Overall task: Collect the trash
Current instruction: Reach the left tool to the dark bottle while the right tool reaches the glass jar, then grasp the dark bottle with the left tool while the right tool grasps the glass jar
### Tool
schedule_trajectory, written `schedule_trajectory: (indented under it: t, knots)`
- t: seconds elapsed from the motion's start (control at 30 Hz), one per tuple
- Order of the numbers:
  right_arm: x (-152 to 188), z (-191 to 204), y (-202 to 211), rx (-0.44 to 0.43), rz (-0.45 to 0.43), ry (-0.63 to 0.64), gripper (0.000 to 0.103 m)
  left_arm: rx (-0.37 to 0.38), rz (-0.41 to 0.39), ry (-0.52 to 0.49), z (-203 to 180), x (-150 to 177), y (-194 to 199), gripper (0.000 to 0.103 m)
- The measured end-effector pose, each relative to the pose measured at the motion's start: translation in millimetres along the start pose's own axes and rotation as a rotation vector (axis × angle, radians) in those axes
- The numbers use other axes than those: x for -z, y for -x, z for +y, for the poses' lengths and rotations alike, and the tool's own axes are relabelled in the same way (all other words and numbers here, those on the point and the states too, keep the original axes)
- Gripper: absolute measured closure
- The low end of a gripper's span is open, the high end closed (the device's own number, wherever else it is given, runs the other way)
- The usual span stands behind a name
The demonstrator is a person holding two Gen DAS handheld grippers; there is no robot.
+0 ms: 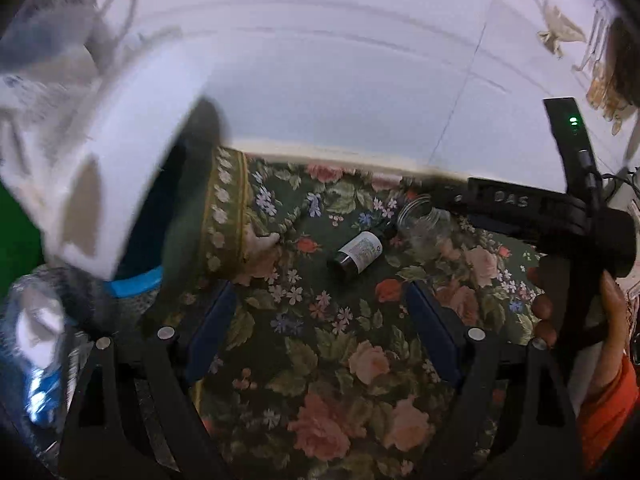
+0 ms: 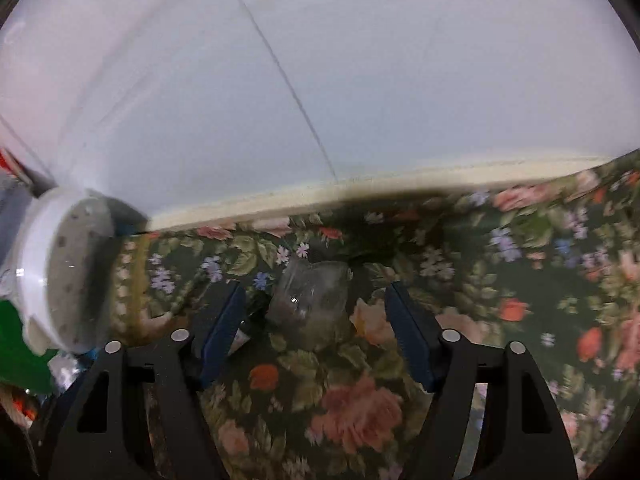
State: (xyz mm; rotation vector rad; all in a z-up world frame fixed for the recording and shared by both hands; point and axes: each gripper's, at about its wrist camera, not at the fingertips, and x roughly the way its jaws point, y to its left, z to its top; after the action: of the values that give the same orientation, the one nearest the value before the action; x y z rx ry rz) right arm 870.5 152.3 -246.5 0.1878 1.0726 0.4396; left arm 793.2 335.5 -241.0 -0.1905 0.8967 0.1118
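Trash, a dark bottle (image 1: 357, 255) and a clear jar (image 1: 420, 218), lies ahead of the wide-open, empty left tongs (image 1: 320, 336) on the floral-clothed bench (image 1: 340, 380) against white tiled wall (image 1: 320, 80). Right tongs (image 2: 314, 320) gape, empty, around the jar.

Raised letters "DAS" show on the other hand-held gripper (image 1: 516, 200); the small bottle (image 1: 356, 254) carries a white label, its print too blurred to read.
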Motion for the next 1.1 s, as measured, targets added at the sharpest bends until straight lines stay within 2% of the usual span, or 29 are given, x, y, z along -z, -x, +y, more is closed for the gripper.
schedule_trajectory:
  t: [0.07, 0.1, 0.2, 0.27, 0.5, 0.57, 0.63, 0.77, 0.83, 0.9, 0.97, 1.1]
  knots:
    - [0, -2, -11, -0.030, 0.032, -0.005, 0.055, 0.032, 0.010, 0.001, 2, -4, -12, 0.018]
    - [2, -3, -12, -0.048, 0.029, -0.011, 0.057, 0.058, 0.011, 0.003, 3, -6, -18, 0.018]
    - [8, -1, -1, -0.024, 0.003, 0.033, 0.057, 0.117, 0.026, 0.005, 1, -13, -36, 0.018]
    - [11, -3, 11, -0.007, -0.019, 0.049, 0.057, 0.126, 0.031, -0.007, -4, -18, -47, 0.018]
    - [28, -34, 77, 0.059, -0.100, 0.061, 0.057, 0.103, 0.052, -0.055, -22, -31, -89, 0.023]
    - [34, -46, 91, 0.070, -0.113, 0.048, 0.057, 0.094, 0.067, -0.061, -26, -32, -101, 0.027]
    - [38, -51, 98, 0.063, -0.113, 0.021, 0.057, 0.106, 0.094, -0.058, -27, -31, -110, 0.037]
    - [51, -54, 109, 0.040, -0.107, 0.008, 0.057, 0.134, 0.092, -0.068, -33, -24, -109, 0.041]
    - [57, -52, 114, 0.032, -0.105, 0.018, 0.057, 0.114, 0.092, -0.103, -41, -18, -108, 0.062]
    - [63, -50, 119, 0.026, -0.106, 0.024, 0.057, 0.085, 0.096, -0.145, -50, -13, -106, 0.076]
    - [67, -51, 125, 0.033, -0.113, 0.037, 0.057, 0.058, 0.102, -0.180, -61, -8, -101, 0.076]
    - [74, -59, 143, 0.036, -0.123, 0.043, 0.057, 0.081, 0.085, -0.164, -73, -1, -75, 0.076]
